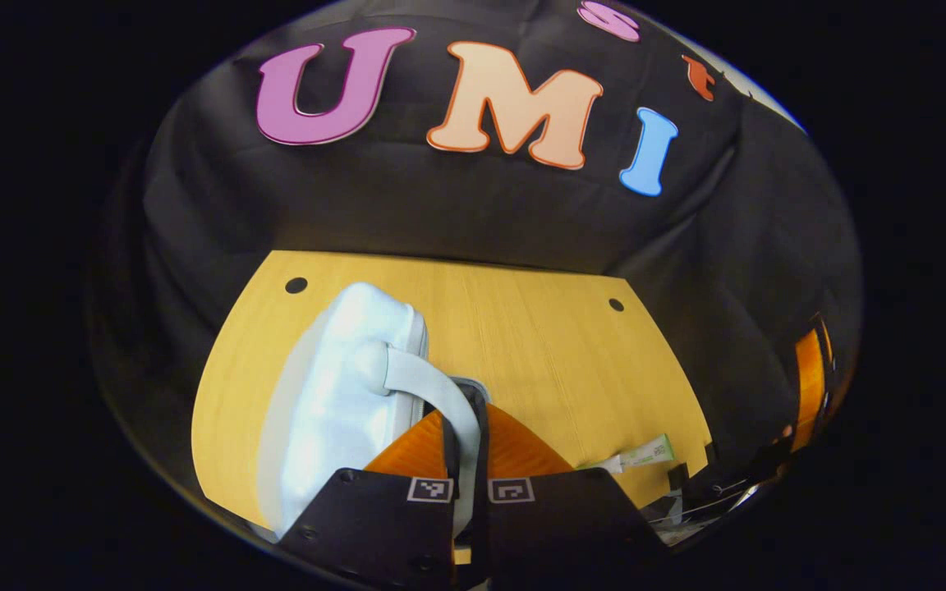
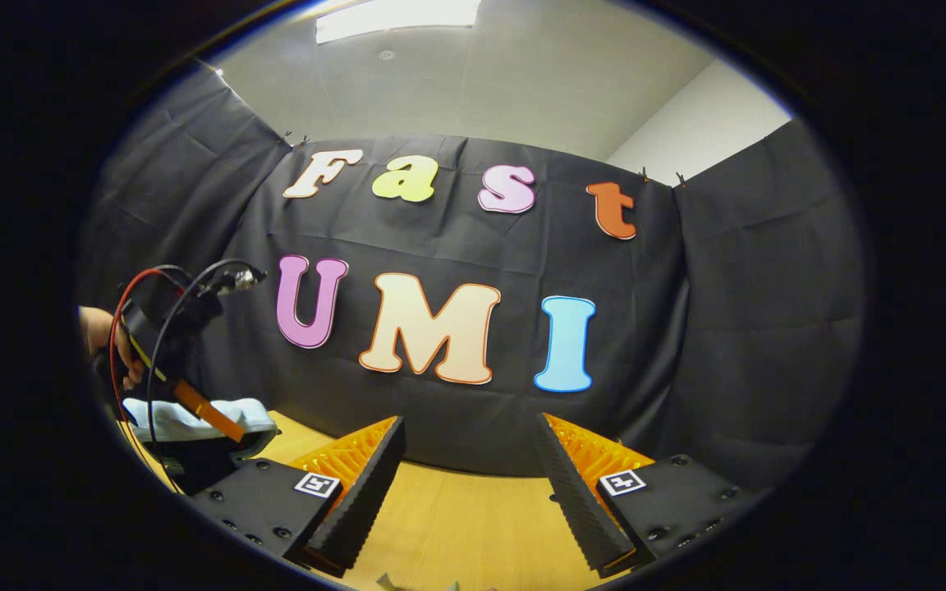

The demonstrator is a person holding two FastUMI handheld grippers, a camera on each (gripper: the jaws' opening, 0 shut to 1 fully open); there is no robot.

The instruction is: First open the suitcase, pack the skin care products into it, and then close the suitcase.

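- Left claw [image 1: 466, 460] first: my two fingers are squeezed almost together around the pale grey handle strap [image 1: 440, 394] of the suitcase, strap running up between them, so I call it clamped on the handle.
- Suitcase [image 1: 342, 402] is a white soft case standing on the left part of the bench [image 1: 539, 353], directly ahead of that claw and a bit left; its long axis runs away from me toward the booth wall.
- Handle arcs from the case's bulged side down into my left fingers, so any lift or pull goes through that strap.
- Further right on the bench, near the front edge, lies a small tube [image 1: 645, 453] with a white-green label, probably one of the skin care products; it sits well apart from the case, long axis roughly crosswise.
- In the right gripper view I see a hand [image 2: 99, 341] holding the left claw at far left, over the white case [image 2: 194, 419].
- Right claw [image 2: 473, 484] is wide open, holding nothing, hovering above bare bench and pointing at the wall.
- My judgement: case looks shut, so opening is the step in hand; the left claw is the one on it, the right is nearer the tube side.
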